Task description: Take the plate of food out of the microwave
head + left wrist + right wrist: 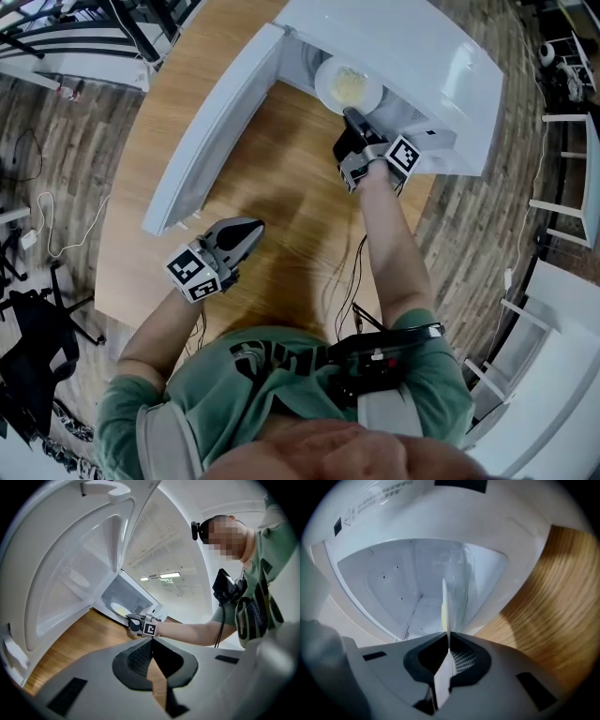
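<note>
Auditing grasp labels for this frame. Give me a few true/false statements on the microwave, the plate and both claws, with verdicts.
1. The microwave has its door open. True.
2. The plate sits out on the table. False: it is still inside the microwave.
3. The right claw is shut on the plate's rim. True.
4. The left claw grips the door. False: it is shut on nothing, apart from the door, over the table.
5. The plate is bare. False: pale yellow food lies on it.
</note>
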`<state>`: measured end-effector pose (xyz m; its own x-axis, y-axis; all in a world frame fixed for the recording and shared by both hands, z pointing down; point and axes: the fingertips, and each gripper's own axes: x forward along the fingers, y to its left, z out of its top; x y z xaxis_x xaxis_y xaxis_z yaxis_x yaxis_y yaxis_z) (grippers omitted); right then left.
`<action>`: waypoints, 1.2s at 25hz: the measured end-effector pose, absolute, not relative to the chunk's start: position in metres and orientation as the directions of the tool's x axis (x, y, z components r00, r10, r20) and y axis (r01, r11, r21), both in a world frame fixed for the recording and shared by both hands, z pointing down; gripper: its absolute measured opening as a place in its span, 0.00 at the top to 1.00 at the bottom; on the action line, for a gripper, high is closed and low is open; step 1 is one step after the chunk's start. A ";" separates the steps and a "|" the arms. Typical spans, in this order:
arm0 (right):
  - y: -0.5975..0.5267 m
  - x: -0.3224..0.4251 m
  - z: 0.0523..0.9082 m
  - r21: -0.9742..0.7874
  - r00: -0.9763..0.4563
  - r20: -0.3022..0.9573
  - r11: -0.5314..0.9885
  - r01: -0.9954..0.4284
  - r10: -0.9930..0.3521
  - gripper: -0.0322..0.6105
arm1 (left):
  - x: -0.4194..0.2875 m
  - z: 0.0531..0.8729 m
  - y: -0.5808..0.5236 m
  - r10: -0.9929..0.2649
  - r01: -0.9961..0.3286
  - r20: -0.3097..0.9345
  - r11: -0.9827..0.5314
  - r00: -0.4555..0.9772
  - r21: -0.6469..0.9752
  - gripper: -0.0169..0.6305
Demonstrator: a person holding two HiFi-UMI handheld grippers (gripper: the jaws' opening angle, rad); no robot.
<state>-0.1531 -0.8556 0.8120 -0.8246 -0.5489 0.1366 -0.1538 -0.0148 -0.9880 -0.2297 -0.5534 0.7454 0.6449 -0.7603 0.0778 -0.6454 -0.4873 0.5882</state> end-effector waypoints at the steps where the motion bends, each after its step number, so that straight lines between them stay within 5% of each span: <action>1: -0.853 -0.153 0.812 -0.988 -0.828 0.134 -0.014 -0.151 -0.544 0.92 | -0.229 0.745 -0.553 -0.759 -0.645 0.078 -0.488 0.646 0.588 0.98; 30: -0.682 -0.126 0.684 -0.993 -0.885 0.075 0.047 -0.108 -0.459 0.92 | -0.258 0.634 -0.460 -0.792 -0.670 -0.017 -0.527 0.610 0.523 0.98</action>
